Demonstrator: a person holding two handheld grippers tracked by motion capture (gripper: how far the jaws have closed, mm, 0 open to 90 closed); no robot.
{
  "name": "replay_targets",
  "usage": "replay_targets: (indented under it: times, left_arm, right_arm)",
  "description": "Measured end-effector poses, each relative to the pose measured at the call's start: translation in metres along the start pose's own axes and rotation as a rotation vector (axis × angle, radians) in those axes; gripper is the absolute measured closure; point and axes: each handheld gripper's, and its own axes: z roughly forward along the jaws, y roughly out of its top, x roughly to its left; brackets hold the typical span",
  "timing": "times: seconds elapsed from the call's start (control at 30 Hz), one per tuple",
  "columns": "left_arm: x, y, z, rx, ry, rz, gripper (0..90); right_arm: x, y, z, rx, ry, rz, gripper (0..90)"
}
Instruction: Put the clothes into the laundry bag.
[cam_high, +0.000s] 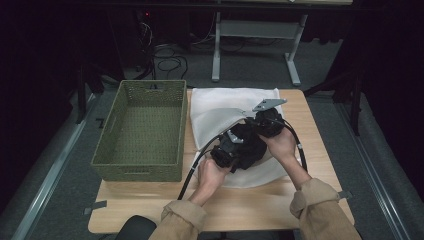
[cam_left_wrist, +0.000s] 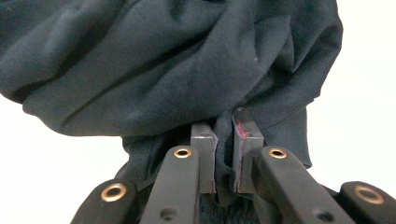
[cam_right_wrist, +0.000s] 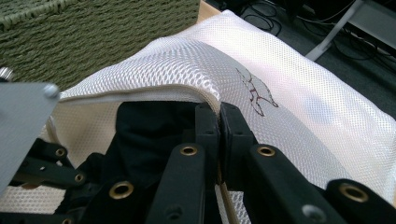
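The left gripper (cam_left_wrist: 224, 154) has its jaws nearly closed, pinching a fold of a bunched dark garment (cam_left_wrist: 163, 65). The right gripper (cam_right_wrist: 219, 126) is clamped on the rim of a white mesh laundry bag (cam_right_wrist: 299, 116), lifting it open on the wooden table (cam_high: 310, 200). The garment sits at the bag's mouth, just beside an empty green woven basket (cam_high: 145, 125). Judged risk: the thin pinch could slip, or the raised rim sag, snagging the bulky cloth outside.

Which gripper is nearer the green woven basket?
Left. The left gripper, shut on the dark cloth, sits just right of the green woven basket. The right gripper, clamping the white mesh bag edge, is farther right.
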Motion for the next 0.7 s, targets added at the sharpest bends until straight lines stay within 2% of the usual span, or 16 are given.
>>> replay_targets:
  times: [0.1,0.3,0.47,0.7]
  left_arm:
    - [0.001,0.005,0.001,-0.014,0.014,-0.002,82.1]
    - [0.007,0.010,0.008,-0.023,0.024,-0.037,82.1]
    - [0.010,0.018,0.014,-0.028,0.060,-0.038,82.1]
    - [0.016,0.017,0.023,-0.032,0.098,-0.059,81.9]
  right_arm:
    - [0.000,0.000,0.000,-0.005,0.002,0.006,88.1]
    - [0.000,-0.001,-0.001,-0.002,0.003,0.004,88.1]
    - [0.000,-0.001,-0.001,-0.004,0.006,0.002,88.2]
    - [-0.001,-0.003,-0.001,-0.003,0.010,0.008,88.2]
